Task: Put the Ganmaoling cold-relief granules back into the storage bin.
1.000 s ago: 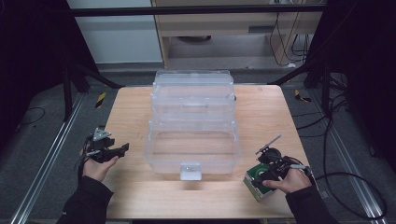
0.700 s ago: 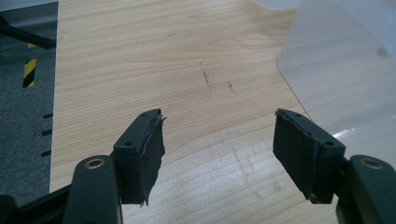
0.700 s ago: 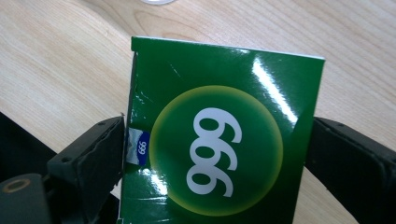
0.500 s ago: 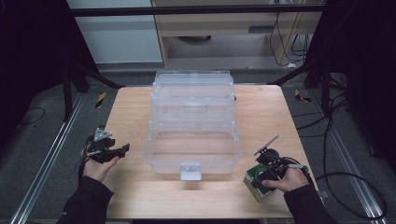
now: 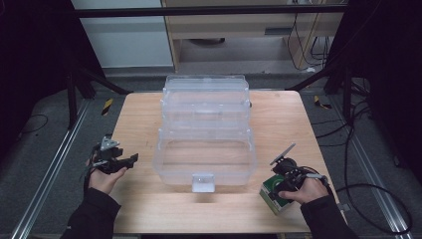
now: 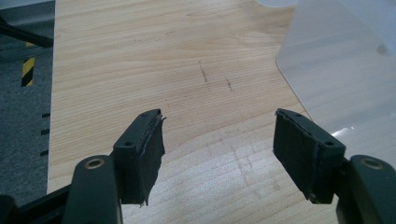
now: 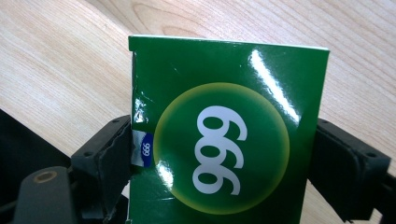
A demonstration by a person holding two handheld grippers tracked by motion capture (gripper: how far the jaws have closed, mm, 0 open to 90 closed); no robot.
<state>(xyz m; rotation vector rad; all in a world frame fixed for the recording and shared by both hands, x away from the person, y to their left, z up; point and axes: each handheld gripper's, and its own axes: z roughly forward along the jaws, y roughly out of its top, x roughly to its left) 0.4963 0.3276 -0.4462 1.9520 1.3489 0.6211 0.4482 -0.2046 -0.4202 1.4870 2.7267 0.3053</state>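
Closing in on the green box [image 7: 224, 135] now, right claw [image 5: 281, 185] straddling it at the worktop's [image 5: 278, 119] five o'clock corner, jaws having just been narrowing with the box between them. Looking along the right gripper view: both black pads sitting at the box's two sides, the left one touching or as good as touching by the small blue sticker, the right one hard against the far edge; firm squeeze or mere contact, cannot tell. Box resting on the wood, glossy face up, white digits in a yellow ring. Judging the step as the grasp itself, not yet the lift. Meanwhile, left claw [image 6: 219, 154] idling at the worktop's eight o'clock, gaping wide, holding nothing, bare wood between its pads. Clear plastic bin [image 5: 205, 149] standing open in the middle, drawer-like tiers stepping back toward twelve o'clock, nearest tray looking bare. Next move, by the look of it: finishing the squeeze, rising straight off the wood, swinging toward ten o'clock over the bin's rim, keeping the slick carton from slipping.
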